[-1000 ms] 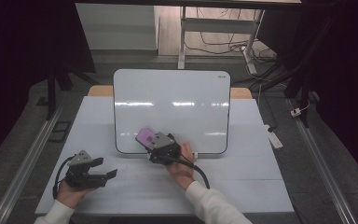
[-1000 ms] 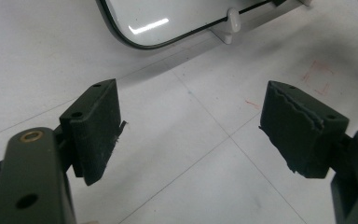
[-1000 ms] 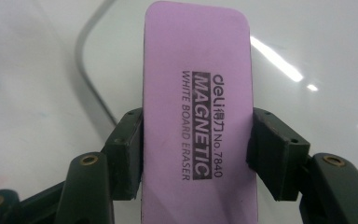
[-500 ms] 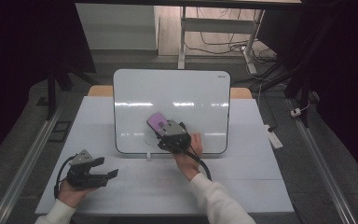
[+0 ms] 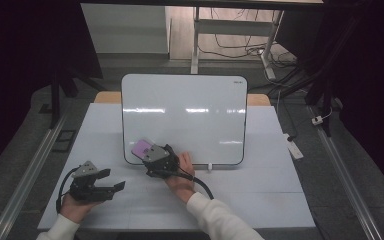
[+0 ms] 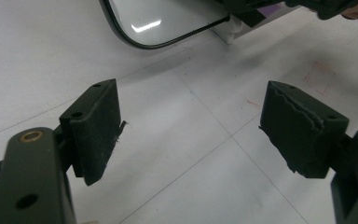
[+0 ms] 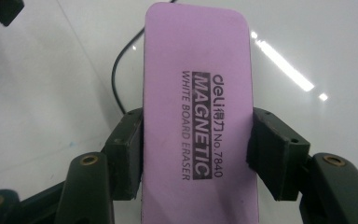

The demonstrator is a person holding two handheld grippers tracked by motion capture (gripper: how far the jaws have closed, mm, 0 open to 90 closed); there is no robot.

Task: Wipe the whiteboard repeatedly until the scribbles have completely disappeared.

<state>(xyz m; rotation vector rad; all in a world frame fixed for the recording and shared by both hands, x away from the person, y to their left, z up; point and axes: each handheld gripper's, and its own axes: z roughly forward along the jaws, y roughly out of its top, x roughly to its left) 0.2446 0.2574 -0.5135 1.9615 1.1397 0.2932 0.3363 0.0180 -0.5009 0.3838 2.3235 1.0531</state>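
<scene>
The right tongs (image 5: 147,151) pinch the purple eraser (image 7: 196,112) over the whiteboard's (image 5: 185,115) near-left corner, apparently mid-wipe. The left tongs (image 5: 116,186) rest spread and empty on the desk (image 5: 260,195). Next: sweep flat across the board.

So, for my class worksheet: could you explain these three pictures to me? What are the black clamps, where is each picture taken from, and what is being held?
A person holds a two-jaw tool in each hand. The high view looks down on the white table; the other two pictures come from a camera on each tool. On the table lies a whiteboard. The right tool is clamped on a purple magnetic whiteboard eraser over the board's lower left corner. The left tool hangs open above the table with nothing between its jaws.
</scene>
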